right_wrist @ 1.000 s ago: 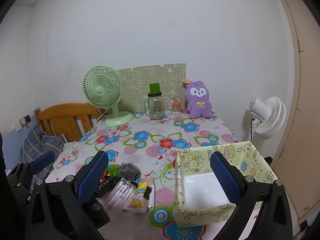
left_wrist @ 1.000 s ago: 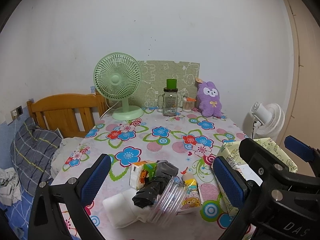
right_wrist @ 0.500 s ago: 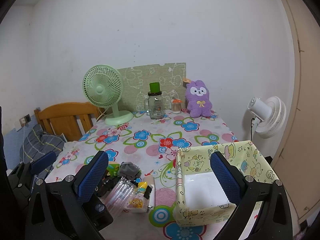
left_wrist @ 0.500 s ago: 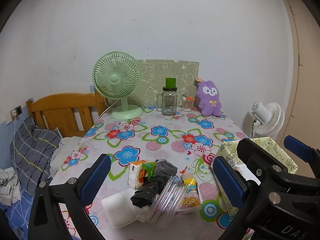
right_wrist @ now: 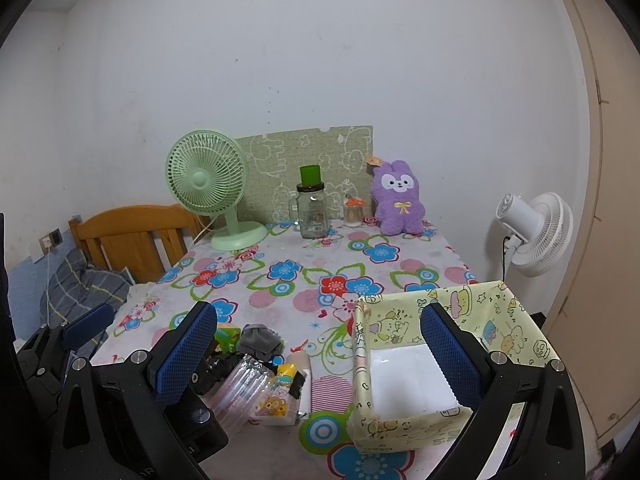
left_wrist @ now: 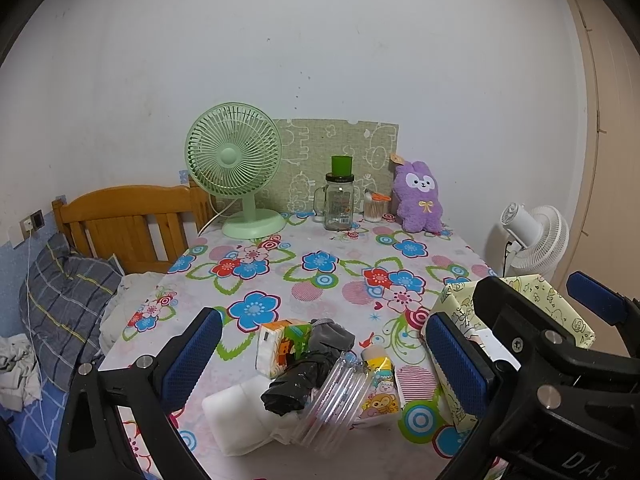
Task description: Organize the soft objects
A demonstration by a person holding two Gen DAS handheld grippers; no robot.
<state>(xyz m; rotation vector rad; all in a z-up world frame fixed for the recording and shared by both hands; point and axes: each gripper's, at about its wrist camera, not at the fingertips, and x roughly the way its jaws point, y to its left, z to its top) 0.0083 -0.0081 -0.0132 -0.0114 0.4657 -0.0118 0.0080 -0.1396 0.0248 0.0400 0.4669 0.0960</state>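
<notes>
The left claw (left_wrist: 320,364) hangs spread and empty over the near edge of the bench (left_wrist: 344,256), and the soft pile lies dead ahead at 12 o'clock: a white foam block (left_wrist: 236,416), a black crumpled bag (left_wrist: 298,384) and a grey cloth (left_wrist: 330,334), strung out from 7 towards 1 o'clock. The right claw (right_wrist: 320,356), also spread, frames the cartoon-print box (right_wrist: 404,428); from there the pile sits at 9 o'clock, so I judge the left claw nearer.

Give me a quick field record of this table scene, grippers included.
surface: table with floral cloth
pile: tissue pack, grey cloth, black bag, clear cups
container: yellow patterned box, nothing inside, right of the pile
left gripper: jaws open, holding nothing
right gripper: jaws open, holding nothing
back edge: green fan, glass jar, purple plush
</notes>
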